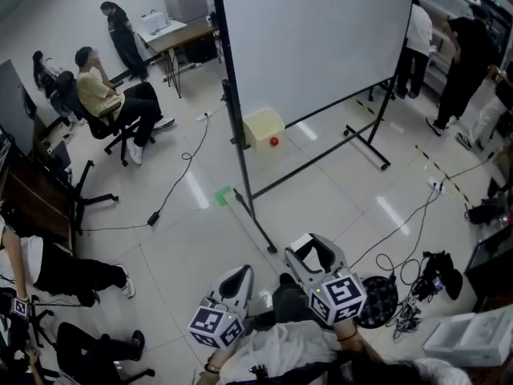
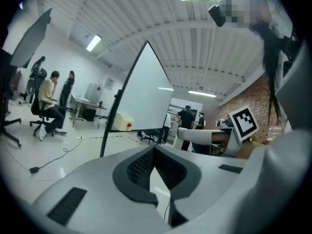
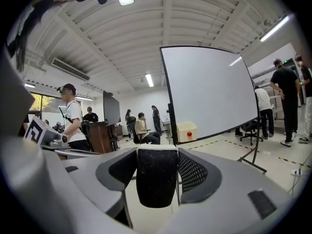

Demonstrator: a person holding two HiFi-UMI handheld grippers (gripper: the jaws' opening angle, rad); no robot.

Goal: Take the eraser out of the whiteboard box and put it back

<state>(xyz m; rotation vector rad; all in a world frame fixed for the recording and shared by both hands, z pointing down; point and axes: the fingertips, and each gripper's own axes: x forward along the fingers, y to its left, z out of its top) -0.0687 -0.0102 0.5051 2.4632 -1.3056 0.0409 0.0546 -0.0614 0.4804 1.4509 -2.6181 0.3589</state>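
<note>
Carrying eraser [image 3: 156, 179] toward box [image 1: 263, 127]
Right tongs [image 3: 157, 152] clamp it; left tongs [image 2: 154, 155] together, empty. Hold it level, release only inside the box.

The floor [image 1: 321, 191] is of pale, glossy tiles, and thin black cables [image 1: 186, 156] run over it. A large whiteboard [image 1: 313, 38] on a dark stand fills the middle of the room. Behind it, a desk [image 1: 180, 32] stands near the white wall. The ceiling [image 3: 165, 23] is white and ribbed, with long tube lamps [image 3: 149, 80] (those in view are lit). One side wall [image 2: 253, 101] is of red brick.
</note>
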